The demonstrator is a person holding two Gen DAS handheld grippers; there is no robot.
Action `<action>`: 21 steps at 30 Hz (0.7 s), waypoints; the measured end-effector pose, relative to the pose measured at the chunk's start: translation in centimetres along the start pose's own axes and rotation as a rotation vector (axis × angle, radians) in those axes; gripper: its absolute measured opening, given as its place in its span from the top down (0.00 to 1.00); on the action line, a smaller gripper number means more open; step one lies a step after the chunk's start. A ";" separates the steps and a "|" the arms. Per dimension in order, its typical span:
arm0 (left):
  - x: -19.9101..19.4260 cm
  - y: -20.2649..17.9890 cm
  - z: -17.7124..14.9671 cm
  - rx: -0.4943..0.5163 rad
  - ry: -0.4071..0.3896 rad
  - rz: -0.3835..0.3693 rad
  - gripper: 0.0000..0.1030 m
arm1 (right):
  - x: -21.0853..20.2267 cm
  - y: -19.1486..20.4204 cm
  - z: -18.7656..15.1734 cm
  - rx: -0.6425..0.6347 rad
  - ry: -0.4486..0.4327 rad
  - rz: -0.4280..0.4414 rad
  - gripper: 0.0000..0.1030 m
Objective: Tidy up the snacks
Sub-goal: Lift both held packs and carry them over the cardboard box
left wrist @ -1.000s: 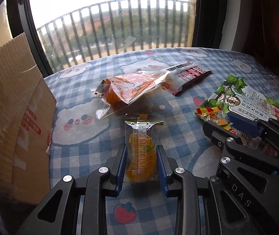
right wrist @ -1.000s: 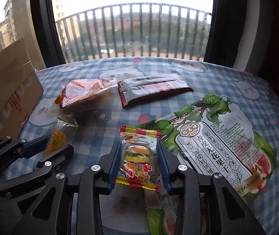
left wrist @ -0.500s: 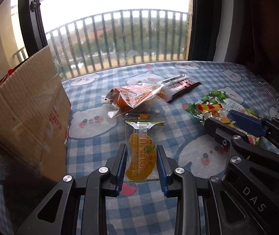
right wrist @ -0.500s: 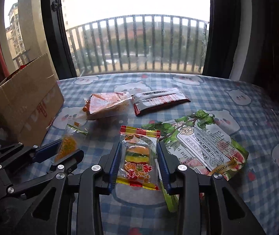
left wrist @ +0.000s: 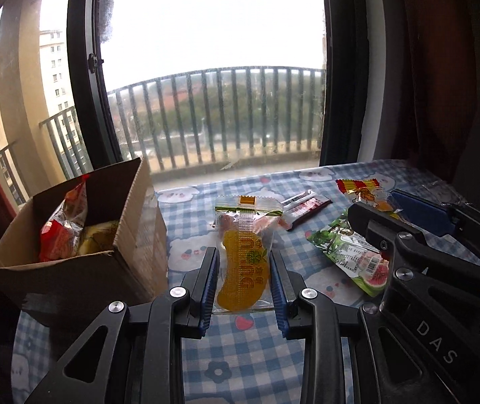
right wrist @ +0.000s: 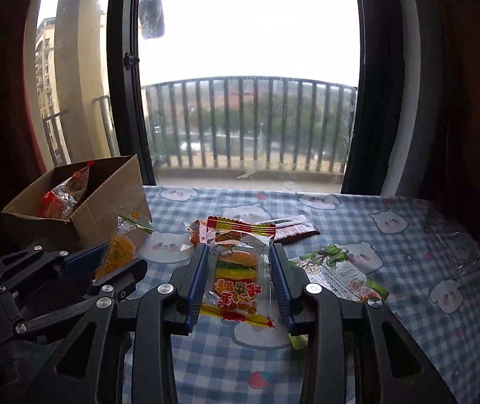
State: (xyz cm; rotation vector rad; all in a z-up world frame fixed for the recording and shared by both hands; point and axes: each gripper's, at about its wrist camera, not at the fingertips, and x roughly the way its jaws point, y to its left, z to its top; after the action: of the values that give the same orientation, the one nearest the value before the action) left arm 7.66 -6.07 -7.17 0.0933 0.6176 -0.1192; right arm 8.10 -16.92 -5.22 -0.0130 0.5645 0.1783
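In the left wrist view, the left gripper [left wrist: 244, 279] had its blue pads closed narrowly on the sides of an orange gummy packet [left wrist: 243, 262], which was held clear of the checked tablecloth [left wrist: 240, 363]. At about nine o'clock from the packet stood an open cardboard box [left wrist: 81, 252] on the table's left edge, with a red-and-silver snack bag [left wrist: 61, 232] and a yellowish pack inside it. At about one o'clock, farther back on the cloth, lay a dark red stick packet [left wrist: 304, 207]. At three o'clock the right gripper [left wrist: 379, 208] reached in, with a red-and-yellow wrapper showing between its fingers, and under it lay a green fig snack bag [left wrist: 351, 256] flat on the cloth.

In the right wrist view, the right gripper [right wrist: 238, 282] was closed partway on a burger gummy packet [right wrist: 238, 276], its pads pressing both long edges, and the packet was lifted above the tablecloth [right wrist: 391, 235]. At nine o'clock the left gripper [right wrist: 118, 262] held the orange gummy packet [right wrist: 120, 249], just in front of the cardboard box [right wrist: 105, 202] at ten o'clock. Behind the burger packet, at about one o'clock, lay the dark red stick packet [right wrist: 290, 229], and beside it an orange-filled clear bag [right wrist: 194, 234], mostly hidden. The fig snack bag [right wrist: 337, 272] lay at three o'clock, partly under the gripper's right finger.
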 end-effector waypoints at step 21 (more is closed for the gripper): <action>-4.4 11.4 3.5 -0.079 -0.145 0.120 0.72 | -1.1 10.1 7.4 -0.059 -0.168 0.113 0.62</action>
State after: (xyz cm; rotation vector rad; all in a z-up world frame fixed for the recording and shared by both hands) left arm 7.69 5.15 -1.19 0.0444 0.4701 0.0151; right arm 9.38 -6.68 2.04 -0.0233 0.3923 0.3032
